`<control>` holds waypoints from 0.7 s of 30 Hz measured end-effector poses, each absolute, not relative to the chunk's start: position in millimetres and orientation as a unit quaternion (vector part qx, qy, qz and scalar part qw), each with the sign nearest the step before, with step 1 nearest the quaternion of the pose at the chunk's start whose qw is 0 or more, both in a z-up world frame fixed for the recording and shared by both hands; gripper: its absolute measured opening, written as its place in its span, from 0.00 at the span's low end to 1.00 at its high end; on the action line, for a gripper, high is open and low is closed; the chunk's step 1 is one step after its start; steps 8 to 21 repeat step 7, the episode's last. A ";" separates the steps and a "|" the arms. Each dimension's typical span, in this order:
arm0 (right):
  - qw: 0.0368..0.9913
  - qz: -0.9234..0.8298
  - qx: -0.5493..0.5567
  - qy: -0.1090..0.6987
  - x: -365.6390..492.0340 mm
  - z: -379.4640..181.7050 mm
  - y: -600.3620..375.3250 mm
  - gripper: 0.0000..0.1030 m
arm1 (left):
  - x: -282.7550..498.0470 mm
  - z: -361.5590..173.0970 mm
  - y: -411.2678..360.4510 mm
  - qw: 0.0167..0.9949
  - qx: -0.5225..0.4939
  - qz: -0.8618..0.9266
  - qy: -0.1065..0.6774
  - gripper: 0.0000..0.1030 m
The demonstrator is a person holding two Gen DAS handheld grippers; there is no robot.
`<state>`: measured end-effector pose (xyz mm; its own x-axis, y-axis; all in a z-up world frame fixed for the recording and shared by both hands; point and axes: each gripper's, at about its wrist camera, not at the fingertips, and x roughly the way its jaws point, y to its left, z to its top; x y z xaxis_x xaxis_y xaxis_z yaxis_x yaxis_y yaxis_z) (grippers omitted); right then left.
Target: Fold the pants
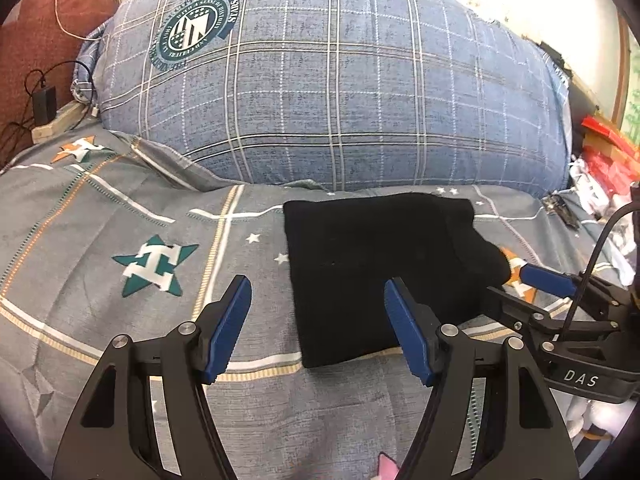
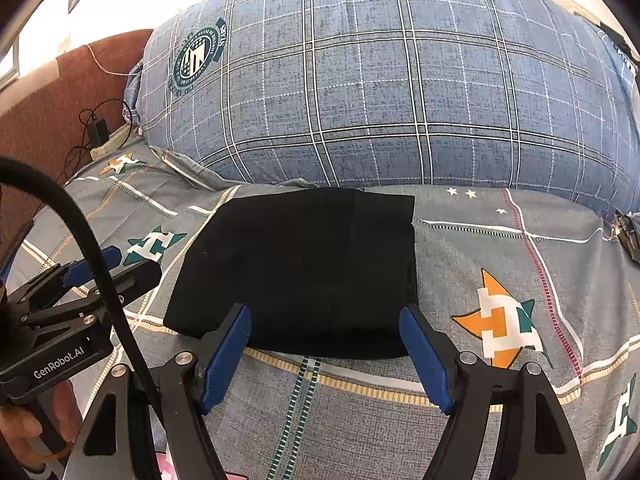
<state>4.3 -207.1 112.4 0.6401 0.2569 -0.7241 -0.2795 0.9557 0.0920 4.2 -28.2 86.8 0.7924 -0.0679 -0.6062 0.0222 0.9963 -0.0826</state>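
The black pants [image 1: 376, 264] lie folded into a compact rectangle on the grey star-print bedsheet [image 1: 120, 240]; they also show in the right wrist view [image 2: 300, 268]. My left gripper [image 1: 318, 284] is open and empty, just in front of the pants' near left corner. My right gripper [image 2: 326, 314] is open and empty, its fingertips at the pants' near edge. In the left wrist view the right gripper [image 1: 516, 280] shows at the pants' right side. In the right wrist view the left gripper [image 2: 116, 264] shows at their left.
A large blue plaid pillow [image 1: 340, 80] lies right behind the pants. A red-brown headboard [image 1: 36, 52] with a black cable and charger [image 1: 44, 100] stands at the far left. Red boxes and clutter [image 1: 608, 156] sit at the right.
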 end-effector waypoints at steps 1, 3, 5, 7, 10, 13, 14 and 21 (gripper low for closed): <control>0.905 0.148 -0.014 0.398 3.6 112.6 -208.4 0.72 | 2.5 87.2 -28.9 0.948 -0.034 -0.023 0.315 0.67; 0.906 0.148 -0.014 0.396 1.6 113.6 -212.1 0.72 | -1.8 88.5 -32.0 0.954 -0.025 -0.017 0.300 0.67; 0.908 0.147 -0.011 0.393 -1.1 115.4 -217.6 0.72 | -4.4 87.7 -36.5 0.954 -0.016 -0.019 0.300 0.67; 0.910 0.146 -0.009 0.388 -6.2 117.5 -224.4 0.72 | -6.6 84.6 -40.7 0.950 -0.018 -0.030 0.311 0.67; 0.910 0.146 -0.009 0.388 -6.2 117.5 -224.4 0.72 | -6.6 84.6 -40.7 0.950 -0.018 -0.030 0.311 0.67; 0.910 0.146 -0.009 0.388 -6.2 117.5 -224.4 0.72 | -6.6 84.6 -40.7 0.950 -0.018 -0.030 0.311 0.67; 0.910 0.146 -0.009 0.388 -6.2 117.5 -224.4 0.72 | -6.6 84.6 -40.7 0.950 -0.018 -0.030 0.311 0.67; 0.910 0.146 -0.009 0.388 -6.2 117.5 -224.4 0.72 | -6.6 84.6 -40.7 0.950 -0.018 -0.030 0.311 0.67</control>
